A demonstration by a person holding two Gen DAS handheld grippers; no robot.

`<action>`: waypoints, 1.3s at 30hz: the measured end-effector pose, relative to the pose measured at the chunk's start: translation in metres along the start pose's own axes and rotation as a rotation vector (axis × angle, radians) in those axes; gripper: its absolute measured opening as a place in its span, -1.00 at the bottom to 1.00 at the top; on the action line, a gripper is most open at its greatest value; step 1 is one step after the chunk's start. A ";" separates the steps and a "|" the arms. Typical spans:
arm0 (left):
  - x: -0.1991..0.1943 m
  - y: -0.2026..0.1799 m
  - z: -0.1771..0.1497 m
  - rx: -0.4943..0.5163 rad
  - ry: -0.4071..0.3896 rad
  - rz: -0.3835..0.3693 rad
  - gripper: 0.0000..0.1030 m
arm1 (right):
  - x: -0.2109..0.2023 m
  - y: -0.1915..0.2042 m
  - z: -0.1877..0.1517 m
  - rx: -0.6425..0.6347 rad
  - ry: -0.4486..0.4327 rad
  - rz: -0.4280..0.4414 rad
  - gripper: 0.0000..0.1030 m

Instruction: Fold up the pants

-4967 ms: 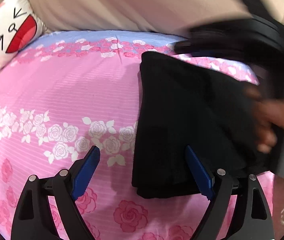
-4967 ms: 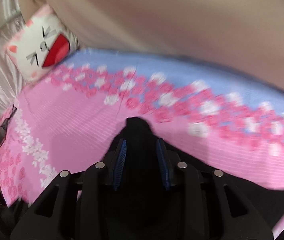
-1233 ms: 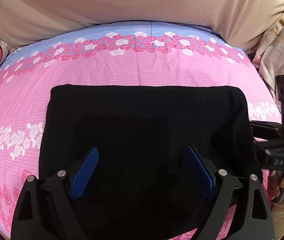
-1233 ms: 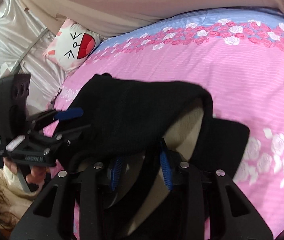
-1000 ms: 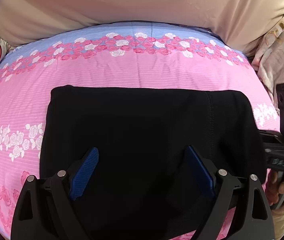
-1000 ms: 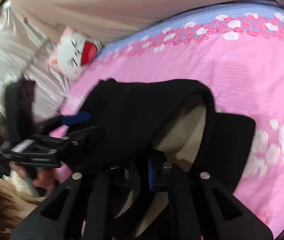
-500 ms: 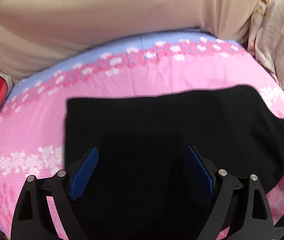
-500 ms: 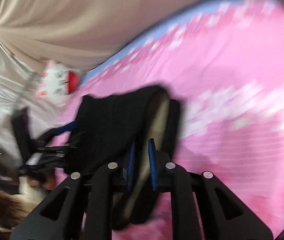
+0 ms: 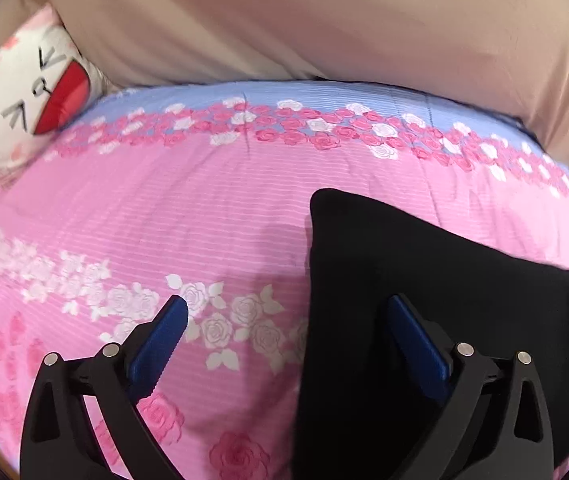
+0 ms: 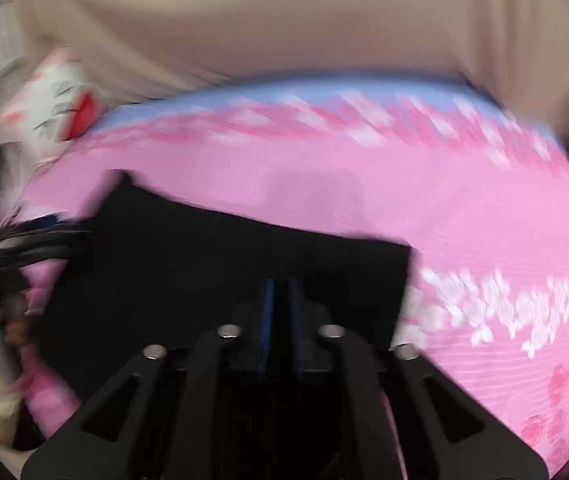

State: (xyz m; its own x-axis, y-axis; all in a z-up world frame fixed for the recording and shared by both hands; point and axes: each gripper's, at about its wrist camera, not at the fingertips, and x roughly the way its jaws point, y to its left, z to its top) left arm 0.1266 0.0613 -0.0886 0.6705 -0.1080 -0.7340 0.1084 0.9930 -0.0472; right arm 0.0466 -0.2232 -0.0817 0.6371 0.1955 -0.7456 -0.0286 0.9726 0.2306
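Observation:
The folded black pants (image 9: 424, 300) lie on the pink flowered bedspread (image 9: 164, 208), at the right of the left wrist view. My left gripper (image 9: 284, 320) is open and empty; its right finger hangs over the pants' left part, its left finger over bare bedspread. In the blurred right wrist view my right gripper (image 10: 280, 292) is shut on the near edge of the pants (image 10: 204, 264). The left gripper (image 10: 24, 240) shows as a dark blur at the far left there.
A white cartoon-face pillow (image 9: 24, 96) lies at the back left. A beige headboard cushion (image 9: 324, 20) runs along the back. The bedspread's blue band with roses (image 9: 304, 120) borders the far side.
The right gripper has carried the pants' edge across, so the pants now show narrower and further right. The left gripper has moved left and now hangs partly over bare bedspread.

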 end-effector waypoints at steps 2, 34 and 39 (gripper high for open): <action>-0.001 0.010 0.002 -0.034 0.016 -0.054 0.90 | -0.008 -0.034 -0.002 0.176 0.004 0.132 -1.00; -0.062 0.064 -0.025 0.033 -0.061 0.117 0.88 | -0.039 0.113 0.031 -0.094 -0.038 0.013 -0.79; -0.059 0.037 -0.028 0.075 -0.050 0.095 0.88 | -0.029 0.015 -0.011 -0.001 0.064 -0.328 -0.57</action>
State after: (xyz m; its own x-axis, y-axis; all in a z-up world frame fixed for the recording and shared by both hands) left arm 0.0705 0.1053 -0.0654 0.7158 -0.0181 -0.6981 0.0961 0.9927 0.0729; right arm 0.0195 -0.2125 -0.0635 0.5631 -0.1205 -0.8176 0.1689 0.9852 -0.0289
